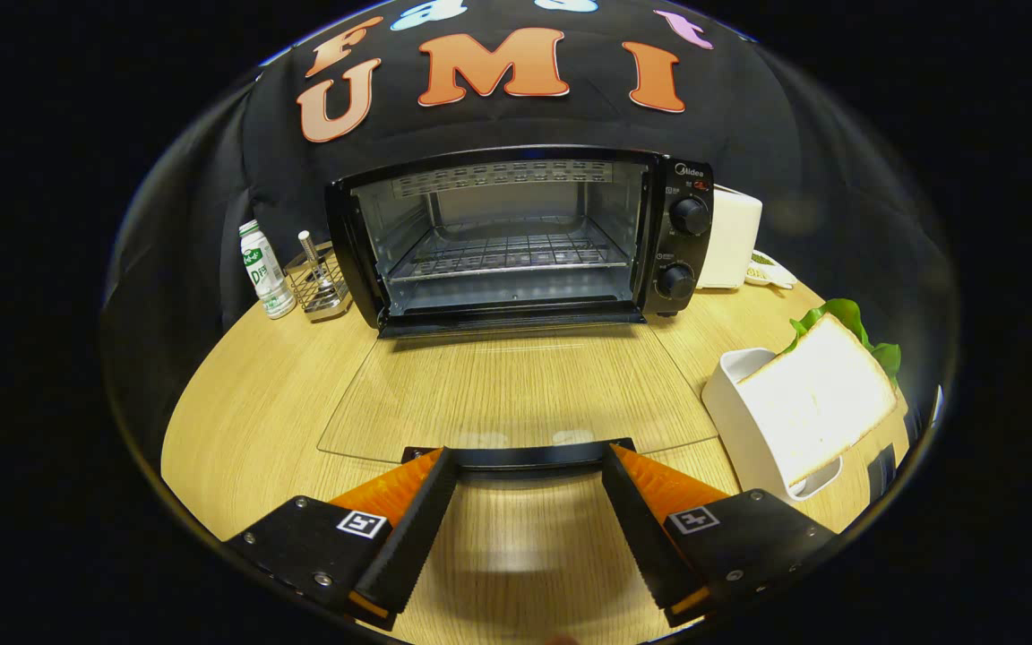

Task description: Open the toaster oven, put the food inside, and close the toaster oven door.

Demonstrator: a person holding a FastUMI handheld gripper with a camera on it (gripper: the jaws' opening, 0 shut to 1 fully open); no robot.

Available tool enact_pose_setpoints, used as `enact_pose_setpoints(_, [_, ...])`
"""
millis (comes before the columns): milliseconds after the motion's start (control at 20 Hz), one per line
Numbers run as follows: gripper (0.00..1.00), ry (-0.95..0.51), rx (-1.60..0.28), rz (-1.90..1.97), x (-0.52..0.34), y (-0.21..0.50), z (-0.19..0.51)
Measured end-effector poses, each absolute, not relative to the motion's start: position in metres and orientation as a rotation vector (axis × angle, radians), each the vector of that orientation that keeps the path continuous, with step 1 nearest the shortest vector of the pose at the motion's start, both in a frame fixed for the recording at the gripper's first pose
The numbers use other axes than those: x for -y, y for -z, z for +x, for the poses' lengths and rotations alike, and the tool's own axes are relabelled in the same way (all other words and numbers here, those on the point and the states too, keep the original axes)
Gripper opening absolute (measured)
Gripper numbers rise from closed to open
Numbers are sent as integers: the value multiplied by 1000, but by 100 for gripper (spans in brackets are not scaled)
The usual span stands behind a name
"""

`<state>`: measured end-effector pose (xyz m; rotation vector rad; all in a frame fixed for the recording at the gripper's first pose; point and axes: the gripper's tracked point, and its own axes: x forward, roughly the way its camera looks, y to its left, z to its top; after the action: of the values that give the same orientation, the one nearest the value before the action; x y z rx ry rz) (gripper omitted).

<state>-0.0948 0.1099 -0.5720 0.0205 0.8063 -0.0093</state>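
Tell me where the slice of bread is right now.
In the gripper view, the bread leans in a white holder on the table, ahead and right of the open gripper, right of the oven's lowered glass door, with lettuce behind it.

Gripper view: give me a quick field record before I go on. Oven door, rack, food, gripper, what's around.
oven: toaster oven at the back of the wooden table
door: glass door fully down, lying flat toward the gripper
door handle: black bar just ahead of the fingertips
rack: wire rack bare
food: sandwich in white holder, right of the door
gripper: gripper open, holding nothing
left of oven: bottle, wire caddy
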Motion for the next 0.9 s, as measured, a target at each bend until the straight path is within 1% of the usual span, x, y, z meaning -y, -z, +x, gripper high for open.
enact_pose_setpoints(250, [98, -19, -792, 83, -106, 534, -87])
enact_pose_setpoints(400, [98, -52, -775, 77, -90, 502, -77])
enact_pose_setpoints(500, [98, -80, -798, 82, -76, 486, -74])
enact_pose_setpoints(650, [98, -118, -808, 94, -49, 461, -62])
enact_pose_setpoints(900, [98, -154, -840, 60, 24, 430, -47])
